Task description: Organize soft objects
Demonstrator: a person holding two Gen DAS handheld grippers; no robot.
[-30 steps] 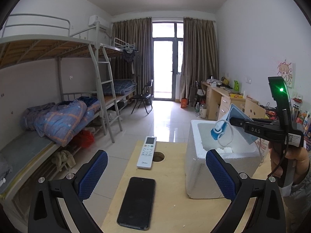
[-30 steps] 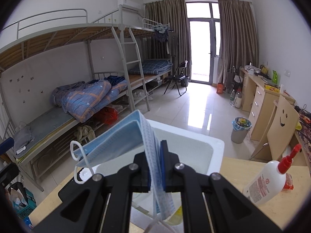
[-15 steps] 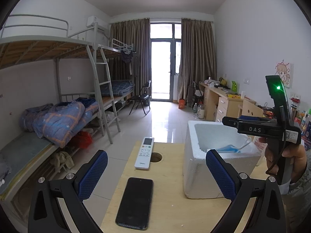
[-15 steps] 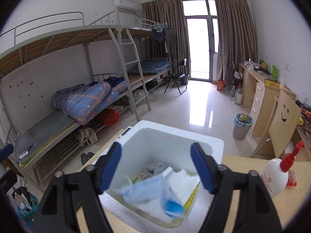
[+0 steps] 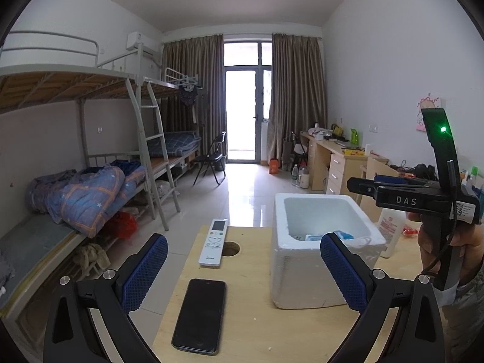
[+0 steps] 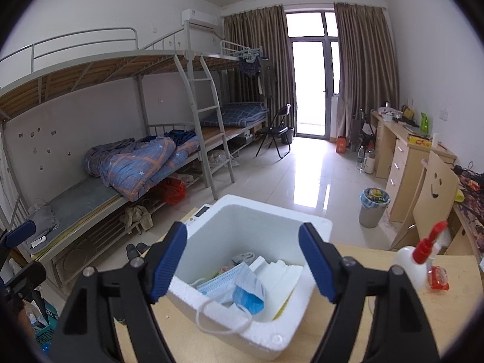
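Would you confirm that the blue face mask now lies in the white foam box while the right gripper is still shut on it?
Not quite: the right gripper is open and empty, as the right wrist view shows. The blue face mask does lie in the white foam box, one ear loop draped over the rim.

My left gripper's black arms (image 5: 242, 275) run off the bottom of the picture. Its blue pad covers part of the white foam box (image 5: 302, 272) and most of the blue paper face mask (image 5: 343, 235) inside.

In the right wrist view, my right gripper (image 6: 242, 260) hides the box's near corners. Under the mask (image 6: 239, 290) lie white folded things (image 6: 281, 272) and a grey soft thing (image 6: 246, 255); I can't tell what they are.

The white glue bottle with the red cap (image 6: 417, 260) is partly behind my gripper arm. Its label in the left wrist view is too small to read.
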